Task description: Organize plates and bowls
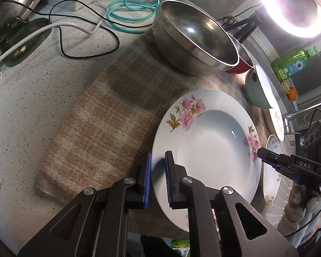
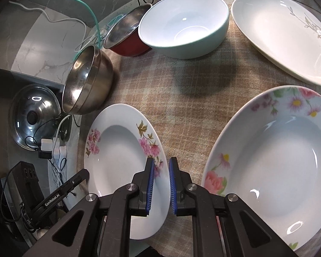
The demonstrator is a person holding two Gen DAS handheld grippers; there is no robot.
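Observation:
A white deep plate with pink flowers (image 1: 209,141) (image 2: 117,160) lies on the checked cloth (image 1: 109,128). My left gripper (image 1: 157,167) straddles its left rim, jaws a little apart around the rim. My right gripper (image 2: 161,177) straddles its right rim the same way; it also shows in the left wrist view (image 1: 265,154). A larger floral plate (image 2: 274,167), a pale plate with a grey leaf pattern (image 2: 284,32), a light blue bowl (image 2: 184,21), a red bowl (image 2: 126,36) and a steel bowl (image 1: 194,40) (image 2: 87,83) sit on the cloth.
Cables (image 1: 85,32) and a teal hose (image 1: 130,6) lie on the speckled counter. A glass pot lid (image 2: 34,115) and a power strip (image 2: 53,147) are at the left. A ring light (image 1: 293,6), a green soap bottle (image 1: 293,62) and a tap (image 1: 306,111) are at the right.

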